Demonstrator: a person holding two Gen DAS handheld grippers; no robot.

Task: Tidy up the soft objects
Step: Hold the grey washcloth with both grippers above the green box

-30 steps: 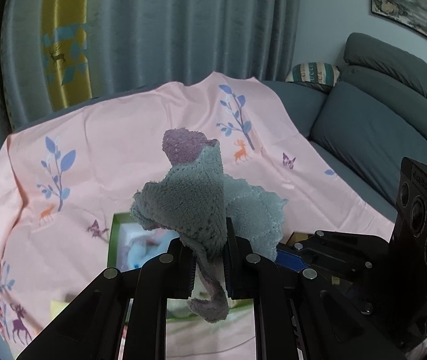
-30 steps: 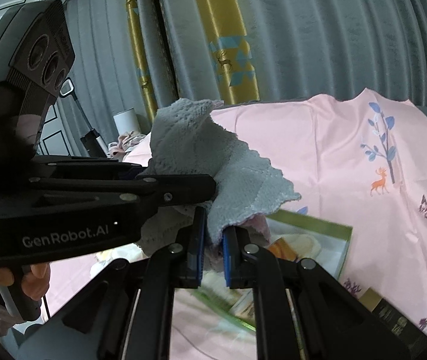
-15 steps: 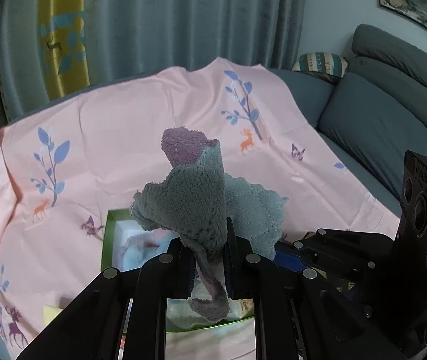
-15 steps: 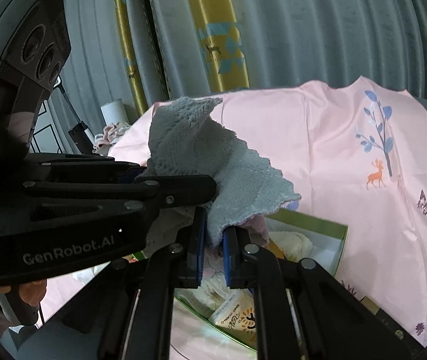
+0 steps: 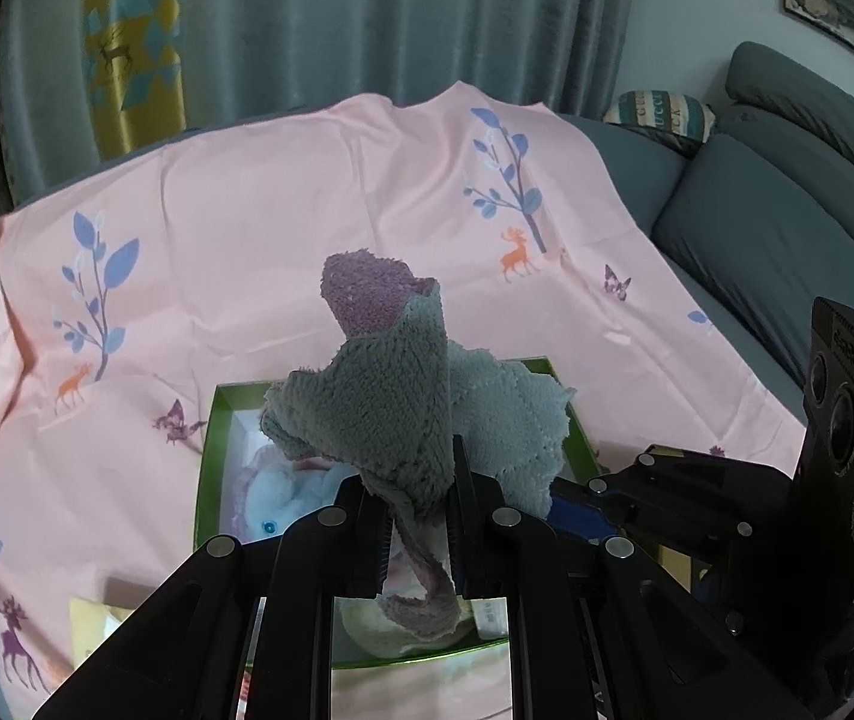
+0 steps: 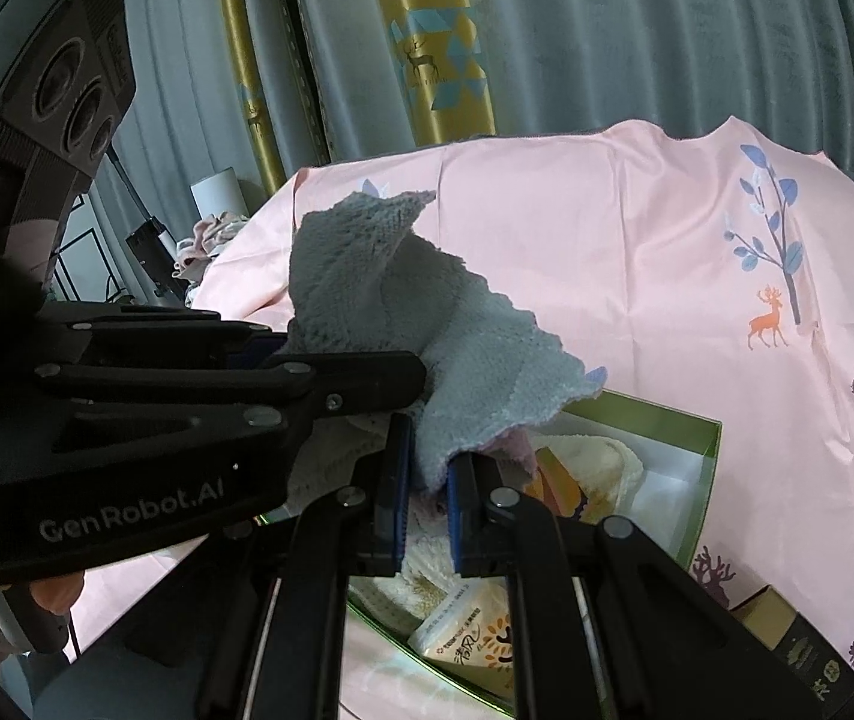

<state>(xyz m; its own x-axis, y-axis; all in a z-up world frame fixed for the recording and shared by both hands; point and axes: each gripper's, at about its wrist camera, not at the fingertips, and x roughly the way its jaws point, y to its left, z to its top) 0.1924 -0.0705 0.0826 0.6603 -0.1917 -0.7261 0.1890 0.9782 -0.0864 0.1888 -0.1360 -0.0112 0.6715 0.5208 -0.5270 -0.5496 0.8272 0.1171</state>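
A grey fluffy towel (image 5: 390,408) with a purple underside is pinched by both grippers and held above a green-rimmed box (image 5: 206,456). My left gripper (image 5: 417,516) is shut on one part of it, folds standing up above the fingers. My right gripper (image 6: 427,480) is shut on another part of the same towel (image 6: 402,300). The right gripper's body (image 5: 727,516) shows at the right of the left wrist view, the left gripper's body (image 6: 156,396) crosses the right wrist view. The box (image 6: 709,450) holds a light blue plush toy (image 5: 282,504), a cream soft item (image 6: 601,462) and a packet (image 6: 475,642).
The box lies on a pink sheet (image 5: 282,216) printed with trees and deer. A grey sofa (image 5: 787,222) with a striped cushion (image 5: 661,114) is to the right. Curtains (image 6: 607,30) hang behind. A dark small box (image 6: 799,642) and a yellow item (image 5: 102,630) lie near the box.
Both grippers, still holding the towel, have moved forward so more of the box lies below them. The grip is unchanged.
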